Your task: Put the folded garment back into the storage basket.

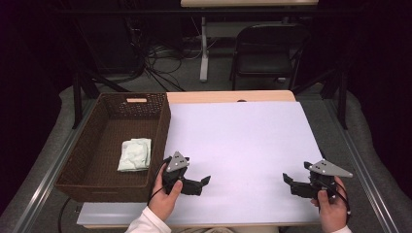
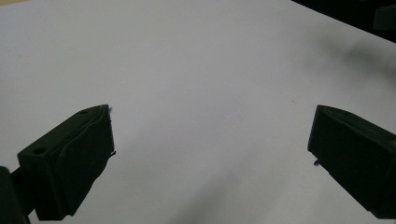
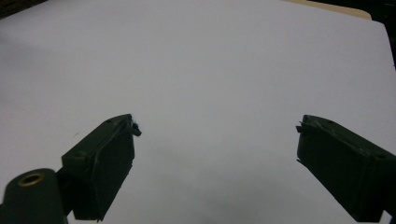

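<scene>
- High view: sitting low over white mat [image 1: 243, 141], both tools near its front edge; left gripper [image 1: 198, 183] just right of brown wicker basket [image 1: 160, 121], right gripper [image 1: 291, 184] well apart from basket, at mat's far side.
- Left gripper view: jaws spread wide, gripping nothing, bare mat showing between them.
- Right gripper view: same story, jaws gaping wide, empty, pointing across mat.
- Folded cloth [image 1: 134, 154] lying inside basket, on its floor, toward near-right corner, close to right wall but not clearly touching it.
- Key relation: cloth lying left of left gripper and a bit farther back, basket's right wall standing between; left jaws pointing right, away from basket. Left hand [image 1: 163, 196] much nearer than right hand [image 1: 333, 208].
- Cloth's long axis running roughly front-to-back along basket's right wall, tilted slightly.
- Cloth look: pale, whitish-green, soft, folded into rough rectangle w/ rumpled layers, lying flat.
- Judging next move, if cloth is the target: left gripper prob needing to turn toward basket, lift over wall, come down on cloth from above; wall possibly snagging jaws if going in low.
</scene>
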A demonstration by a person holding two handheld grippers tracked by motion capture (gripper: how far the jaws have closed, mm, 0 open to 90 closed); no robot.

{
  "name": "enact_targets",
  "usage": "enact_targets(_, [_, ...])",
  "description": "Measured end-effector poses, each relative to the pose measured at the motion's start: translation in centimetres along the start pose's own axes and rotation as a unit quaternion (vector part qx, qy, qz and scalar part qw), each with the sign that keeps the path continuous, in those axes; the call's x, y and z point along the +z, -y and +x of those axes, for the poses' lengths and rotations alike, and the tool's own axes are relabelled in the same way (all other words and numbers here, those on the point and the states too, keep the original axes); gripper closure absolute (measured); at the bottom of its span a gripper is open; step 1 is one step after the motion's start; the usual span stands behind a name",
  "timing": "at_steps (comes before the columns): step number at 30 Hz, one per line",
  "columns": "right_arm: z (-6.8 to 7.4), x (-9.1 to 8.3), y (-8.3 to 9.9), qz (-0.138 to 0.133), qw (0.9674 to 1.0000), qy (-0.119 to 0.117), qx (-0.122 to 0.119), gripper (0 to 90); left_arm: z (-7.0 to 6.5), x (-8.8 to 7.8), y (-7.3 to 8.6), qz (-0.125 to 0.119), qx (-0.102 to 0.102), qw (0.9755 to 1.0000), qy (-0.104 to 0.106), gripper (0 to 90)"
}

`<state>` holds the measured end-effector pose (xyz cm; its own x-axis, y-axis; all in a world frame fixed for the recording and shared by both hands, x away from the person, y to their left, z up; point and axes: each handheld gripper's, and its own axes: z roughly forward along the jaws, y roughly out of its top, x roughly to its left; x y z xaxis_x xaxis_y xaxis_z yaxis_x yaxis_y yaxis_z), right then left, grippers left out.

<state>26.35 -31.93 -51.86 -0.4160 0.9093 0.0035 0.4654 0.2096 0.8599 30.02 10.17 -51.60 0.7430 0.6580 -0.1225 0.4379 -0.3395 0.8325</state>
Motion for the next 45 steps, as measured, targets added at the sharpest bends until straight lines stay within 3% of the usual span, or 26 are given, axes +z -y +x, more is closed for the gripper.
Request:
enact_targets(5, [0.1,0.1,0.0,0.004,1.0000,-0.003,0.001,10.7,0.1,0.4,0.5,0.000,-0.008,0.9999,0.010,0.3])
enact_targets(45, [-0.1,0.2,0.1,0.008,0.9999,-0.014,0.004,10.7,1.4,1.7,2.0,0.007,-0.023,0.9997,-0.005,0.3])
